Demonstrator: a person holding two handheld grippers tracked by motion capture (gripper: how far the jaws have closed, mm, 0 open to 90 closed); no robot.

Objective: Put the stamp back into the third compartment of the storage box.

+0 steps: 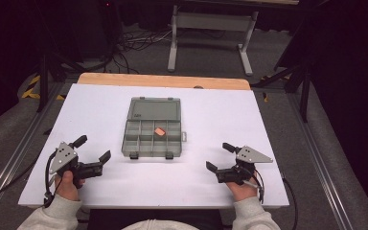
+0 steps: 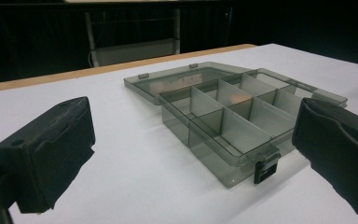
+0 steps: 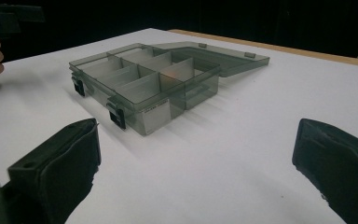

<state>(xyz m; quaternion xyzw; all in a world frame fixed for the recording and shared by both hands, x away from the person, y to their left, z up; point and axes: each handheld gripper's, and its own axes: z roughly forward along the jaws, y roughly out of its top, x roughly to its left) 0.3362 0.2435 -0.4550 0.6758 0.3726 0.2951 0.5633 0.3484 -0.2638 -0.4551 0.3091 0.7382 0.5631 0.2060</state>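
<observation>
— Organizer box (image 1: 152, 128) sits at the centre of the high view, on the white worktop (image 1: 220, 115), doesn't it?

— Yes, a smoky grey, see-through case with its lid (image 1: 154, 109) thrown flat open toward the top of the frame. Two dark latches (image 1: 133, 155) hang off its lower edge.

— Anything inside?

— One small orange piece (image 1: 159, 131), in a compartment right of the box's middle. In the left gripper view it reads as a blurred orange patch (image 2: 237, 98) behind the dividers.

— And the tongs?

— Left tongs (image 1: 92, 149) are at the lower left of the high view, held in a hand (image 1: 69, 185), jaws spread wide with nothing between them. Right tongs (image 1: 221, 156) are at the lower right, likewise gaping and empty.

— How near the box?

— Both stand apart from it, one to each side below its lower edge. In the right gripper view the box (image 3: 154, 79) lies in the upper left, beyond the two black jaws, with bare worktop between.
</observation>
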